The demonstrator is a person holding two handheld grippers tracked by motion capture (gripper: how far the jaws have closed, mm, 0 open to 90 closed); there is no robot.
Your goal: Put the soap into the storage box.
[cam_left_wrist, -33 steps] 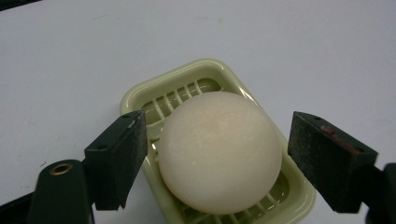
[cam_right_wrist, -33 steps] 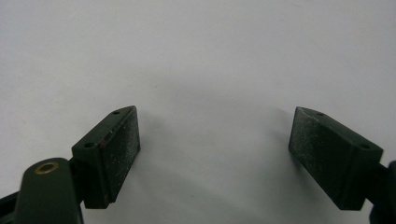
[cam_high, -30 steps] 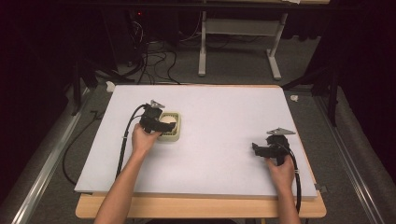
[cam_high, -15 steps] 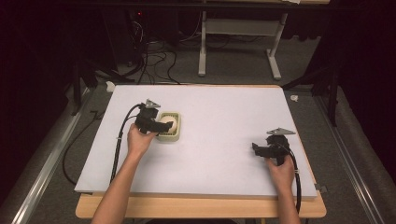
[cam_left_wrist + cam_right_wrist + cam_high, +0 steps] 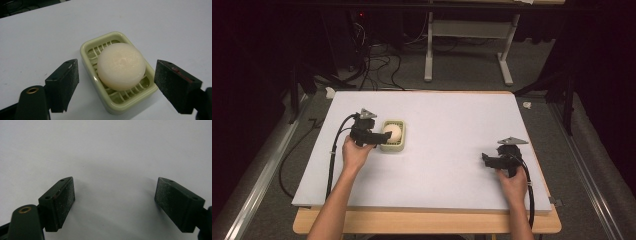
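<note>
A round cream soap bar [image 5: 121, 65] lies in a pale green slotted soap dish [image 5: 93, 50] on the white table. In the high view the soap [image 5: 393, 131] and dish [image 5: 392, 146] sit left of centre. My left gripper [image 5: 379, 136] is open just left of the dish, its jaws spread wide on either side of the dish's near end without touching it [image 5: 117, 86]. My right gripper [image 5: 486, 159] rests open near the table's right front, with only bare table between its fingers [image 5: 115, 202].
The white board [image 5: 447, 120] covers a wooden table [image 5: 427, 222]. Black cables [image 5: 334, 150] trail from both grippers toward the front. Behind the table are a desk frame [image 5: 467, 30] and floor cables.
My left gripper has drawn back to the left from over the dish, leaving the soap uncovered in it. The right gripper has stayed put.
</note>
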